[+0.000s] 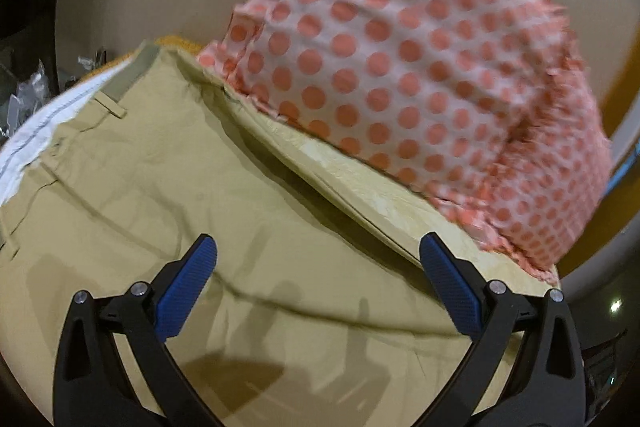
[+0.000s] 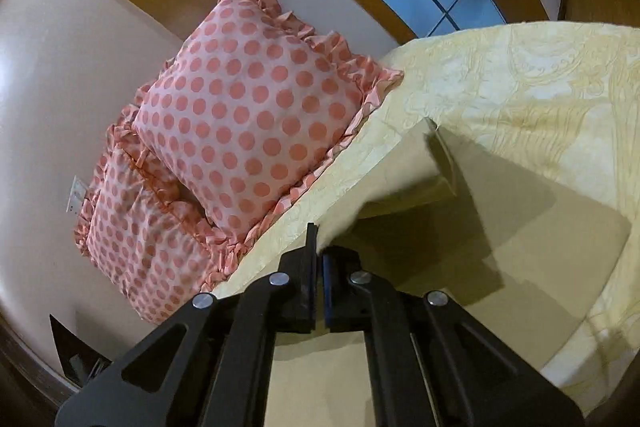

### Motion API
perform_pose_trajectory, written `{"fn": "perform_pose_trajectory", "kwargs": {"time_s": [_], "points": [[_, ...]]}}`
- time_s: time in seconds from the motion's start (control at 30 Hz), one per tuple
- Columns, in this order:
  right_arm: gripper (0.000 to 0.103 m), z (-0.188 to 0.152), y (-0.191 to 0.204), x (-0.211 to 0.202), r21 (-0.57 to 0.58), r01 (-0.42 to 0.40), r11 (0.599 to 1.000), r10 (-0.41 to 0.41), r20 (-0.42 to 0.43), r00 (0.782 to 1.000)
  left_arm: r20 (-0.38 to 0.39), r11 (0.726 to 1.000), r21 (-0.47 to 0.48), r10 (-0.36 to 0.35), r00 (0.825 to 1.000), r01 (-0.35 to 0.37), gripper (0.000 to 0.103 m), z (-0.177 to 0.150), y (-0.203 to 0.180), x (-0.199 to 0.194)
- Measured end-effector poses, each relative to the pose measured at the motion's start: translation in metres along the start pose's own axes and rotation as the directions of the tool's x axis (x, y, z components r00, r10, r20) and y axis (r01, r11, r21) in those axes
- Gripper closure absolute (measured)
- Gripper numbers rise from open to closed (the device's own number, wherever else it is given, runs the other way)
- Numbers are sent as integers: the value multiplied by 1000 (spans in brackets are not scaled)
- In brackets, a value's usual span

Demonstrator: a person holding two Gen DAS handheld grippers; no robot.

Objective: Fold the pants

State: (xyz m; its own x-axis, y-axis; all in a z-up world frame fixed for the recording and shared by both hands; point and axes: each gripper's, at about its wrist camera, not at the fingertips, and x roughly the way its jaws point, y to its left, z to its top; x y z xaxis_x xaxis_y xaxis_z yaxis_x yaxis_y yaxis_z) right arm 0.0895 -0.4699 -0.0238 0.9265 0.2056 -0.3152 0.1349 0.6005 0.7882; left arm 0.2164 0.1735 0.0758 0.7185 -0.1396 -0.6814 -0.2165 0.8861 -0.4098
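Note:
The khaki pants (image 1: 192,187) lie spread on the bed, waistband with belt loops at the upper left. My left gripper (image 1: 318,259) is open and empty just above the pants, blue pads wide apart. In the right wrist view my right gripper (image 2: 320,247) is shut on an edge of the pants (image 2: 400,163) and holds a fold of the cloth lifted above the rest of the pants (image 2: 552,259).
Two pink polka-dot pillows (image 2: 248,115) lean at the head of the bed; one fills the upper right of the left wrist view (image 1: 420,67). A pale yellow patterned bedspread (image 2: 540,87) covers the bed. White cloth (image 1: 36,131) lies beside the waistband.

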Motion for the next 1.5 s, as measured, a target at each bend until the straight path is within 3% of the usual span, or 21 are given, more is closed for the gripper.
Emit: {"fn": "perform_pose_trajectory", "kwargs": {"time_s": [0.07,0.2,0.27,0.33,0.4,0.53,0.57,0.67,0.87,1.07,1.1,1.13,1.17,1.2,1.23,1.33,1.43,1.5], "points": [[101,0,-1,2,5,-2,1000,2,-6,1000,-52,998,-27,48,997,-49,6,15,1,27],[101,-2,-3,3,11,-7,1000,7,-4,1000,-118,988,-47,141,983,-148,25,39,2,73],[101,-2,-2,5,15,-8,1000,8,-4,1000,-176,983,-50,164,971,-175,55,44,7,95],[101,0,-2,5,7,-16,1000,16,0,1000,-150,975,-75,197,969,-210,97,46,14,96],[101,5,0,-1,-1,-31,1000,31,18,999,-123,983,-110,133,983,-147,99,42,21,75],[101,9,1,-28,-19,-35,999,36,64,997,-7,996,-53,67,998,-67,100,11,26,-8],[101,7,-2,-35,-31,-11,999,13,67,998,32,998,-25,50,998,-49,99,-11,32,-43],[101,-4,-19,-45,-24,63,998,-62,47,997,57,1000,-2,31,998,-31,99,-69,51,-101],[101,-18,-49,-59,36,124,992,-125,44,991,17,999,-43,35,999,-34,99,-147,85,-132],[100,-28,-50,-77,-6,225,974,-224,67,972,11,999,-44,33,999,-33,94,-176,95,-129],[89,-29,-48,-82,-6,249,969,-247,78,966,25,999,-28,36,999,-35,91,-178,94,-133],[80,-31,-46,-90,-2,289,957,-287,108,952,38,999,-11,39,999,-38,80,-181,92,-137],[58,-32,-46,-96,-5,307,952,-304,134,943,53,999,1,35,998,-35,71,-183,90,-141],[50,-34,-44,-100,-15,323,946,-317,159,935,70,999,7,45,997,-45,46,-184,88,-146],[50,-34,-45,-99,-21,336,942,-328,161,931,101,998,12,67,993,-68,35,-186,87,-152],[51,-36,-52,-89,-7,320,947,-317,120,941,152,995,38,86,985,-93,34,-188,87,-164],[61,-41,-44,-77,-59,305,950,-299,93,950,164,997,17,71,984,-75,33,-189,96,-170],[61,-47,-34,-69,-116,318,941,-307,104,946,164,997,-3,78,983,-79,33,-189,101,-169]]}}
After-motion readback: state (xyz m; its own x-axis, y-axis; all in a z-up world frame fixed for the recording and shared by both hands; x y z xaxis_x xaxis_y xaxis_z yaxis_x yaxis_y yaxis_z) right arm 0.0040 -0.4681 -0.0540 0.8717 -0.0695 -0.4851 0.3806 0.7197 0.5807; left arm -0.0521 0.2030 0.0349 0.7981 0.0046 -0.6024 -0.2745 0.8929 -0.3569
